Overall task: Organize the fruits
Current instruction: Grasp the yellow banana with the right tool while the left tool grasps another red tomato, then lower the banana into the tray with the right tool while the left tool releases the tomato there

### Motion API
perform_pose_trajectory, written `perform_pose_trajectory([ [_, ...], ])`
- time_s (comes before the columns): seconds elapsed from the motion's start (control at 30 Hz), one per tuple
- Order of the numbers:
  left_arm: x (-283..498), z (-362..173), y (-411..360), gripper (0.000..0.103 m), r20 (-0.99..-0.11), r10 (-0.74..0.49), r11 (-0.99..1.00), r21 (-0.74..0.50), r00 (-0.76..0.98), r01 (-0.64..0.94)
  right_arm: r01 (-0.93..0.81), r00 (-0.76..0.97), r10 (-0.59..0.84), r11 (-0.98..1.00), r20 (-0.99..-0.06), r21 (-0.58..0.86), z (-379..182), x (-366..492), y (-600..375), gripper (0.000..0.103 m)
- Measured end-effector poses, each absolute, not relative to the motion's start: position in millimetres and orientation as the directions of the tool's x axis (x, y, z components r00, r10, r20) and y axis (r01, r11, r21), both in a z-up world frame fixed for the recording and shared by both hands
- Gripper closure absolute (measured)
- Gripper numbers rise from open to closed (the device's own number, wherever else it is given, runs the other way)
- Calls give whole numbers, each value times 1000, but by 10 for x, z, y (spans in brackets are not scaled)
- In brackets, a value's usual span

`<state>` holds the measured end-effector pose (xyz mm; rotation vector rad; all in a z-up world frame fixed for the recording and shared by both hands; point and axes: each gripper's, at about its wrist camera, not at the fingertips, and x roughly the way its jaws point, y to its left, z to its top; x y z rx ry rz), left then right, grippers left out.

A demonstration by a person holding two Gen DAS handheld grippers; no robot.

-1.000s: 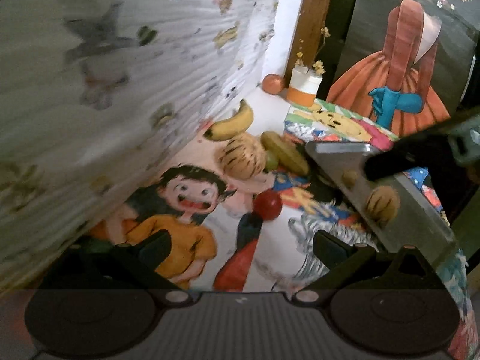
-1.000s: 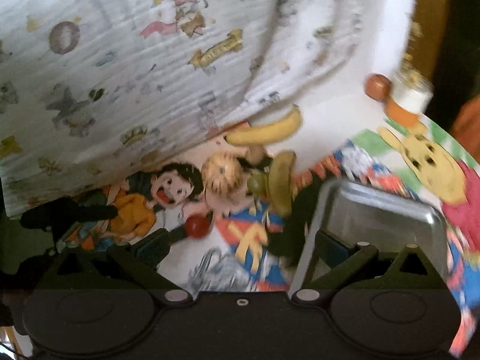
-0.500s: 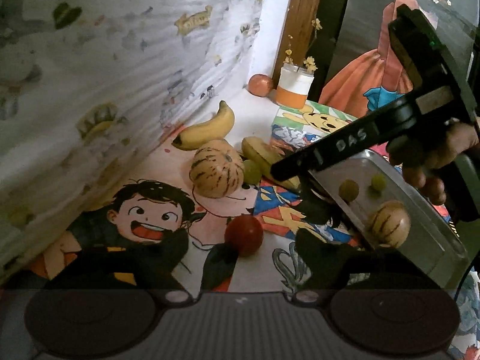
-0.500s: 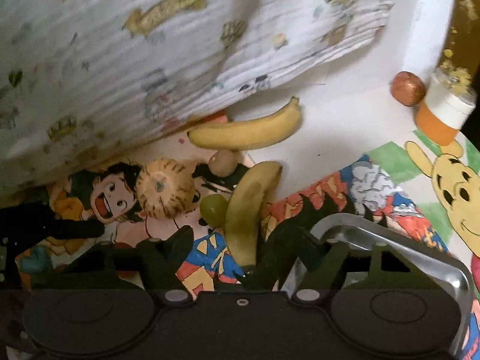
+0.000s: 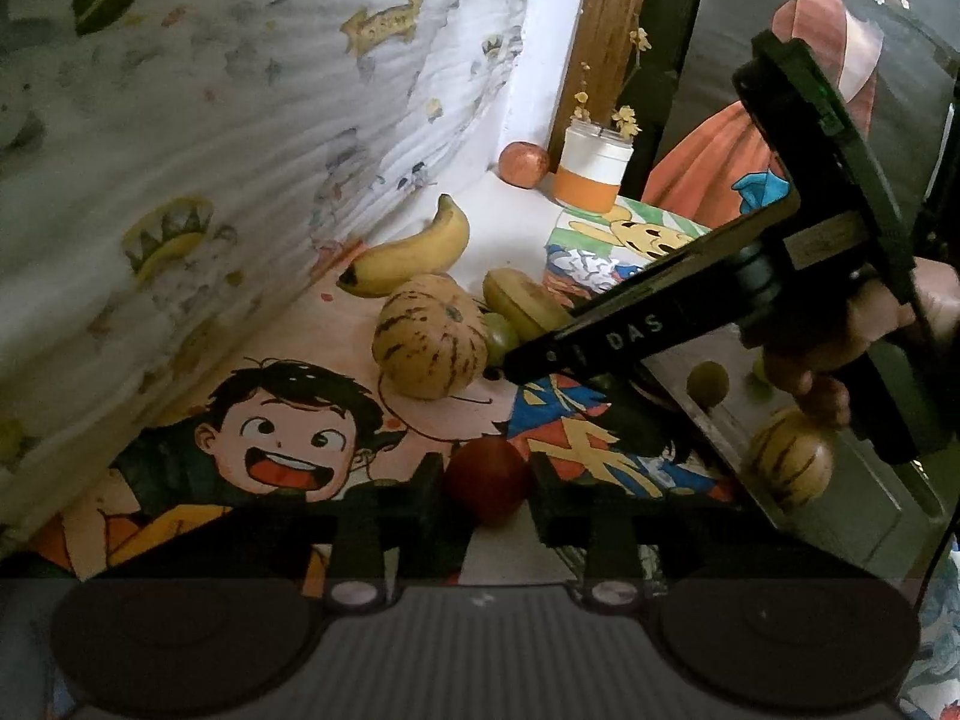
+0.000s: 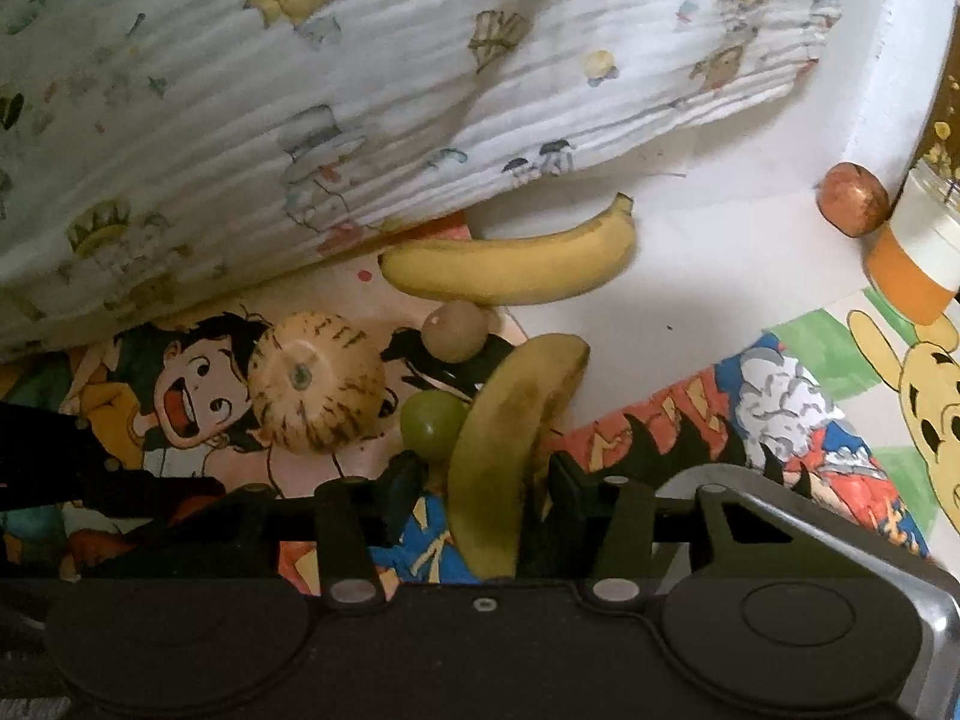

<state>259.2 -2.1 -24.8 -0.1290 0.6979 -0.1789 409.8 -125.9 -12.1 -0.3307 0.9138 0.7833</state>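
Note:
My left gripper (image 5: pixel 486 480) has its fingers on either side of a red round fruit (image 5: pixel 489 477) on the cartoon mat, touching or nearly touching it. My right gripper (image 6: pixel 489 492) straddles the lower end of a greenish banana (image 6: pixel 510 438), its jaws close against it. In the right wrist view a striped melon (image 6: pixel 315 381), a green grape (image 6: pixel 432 423), a brown kiwi (image 6: pixel 453 330) and a yellow banana (image 6: pixel 510 270) lie beyond. A metal tray (image 5: pixel 852 516) at the right holds a striped melon (image 5: pixel 789 465) and small green fruits (image 5: pixel 708 381).
A patterned cloth (image 5: pixel 210 150) hangs along the left side. A white and orange jar (image 5: pixel 591 177) and a reddish fruit (image 5: pixel 524 163) stand at the far corner. The right gripper's body and the hand holding it (image 5: pixel 840 312) cross above the tray in the left wrist view.
Both grippers have moved forward and down. The left jaws have narrowed around the red fruit. The right jaws have narrowed around the greenish banana.

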Motion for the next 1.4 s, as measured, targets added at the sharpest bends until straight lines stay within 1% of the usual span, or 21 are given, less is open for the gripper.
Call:
perform_pose_trajectory([
  [0.1,2594,-247,-14,70,-627,-207,976,-184,751,115,-729,372,459,682,-807,51,-118,4082,-1236,60],
  [0.13,2596,-244,-6,70,-629,-209,975,-191,749,112,-729,370,461,682,-806,55,-116,4074,-1239,65],
  [0.37,2582,-218,18,70,-638,-210,972,-217,741,89,-708,372,472,701,-799,85,-91,3969,-1324,69],
  [0.77,2440,-167,10,71,-651,-191,973,-225,735,54,-689,401,532,712,-746,137,-27,3538,-1557,71],
  [0.93,2383,-147,-6,71,-653,-188,973,-224,733,50,-689,390,503,715,-771,118,-84,3463,-1555,71],
  [1.03,2364,-149,-12,71,-655,-189,973,-226,732,49,-680,396,501,723,-769,121,-92,3464,-1545,69],
  [1.17,2363,-163,-9,71,-658,-187,973,-228,729,44,-661,396,506,736,-766,145,-100,3529,-1505,61],
  [1.3,2363,-171,-1,71,-659,-187,972,-229,729,42,-633,407,508,756,-759,167,-113,3588,-1456,61],
  [1.4,2380,-184,5,71,-662,-185,973,-229,726,39,-629,425,487,765,-763,137,-104,3558,-1394,64],
])
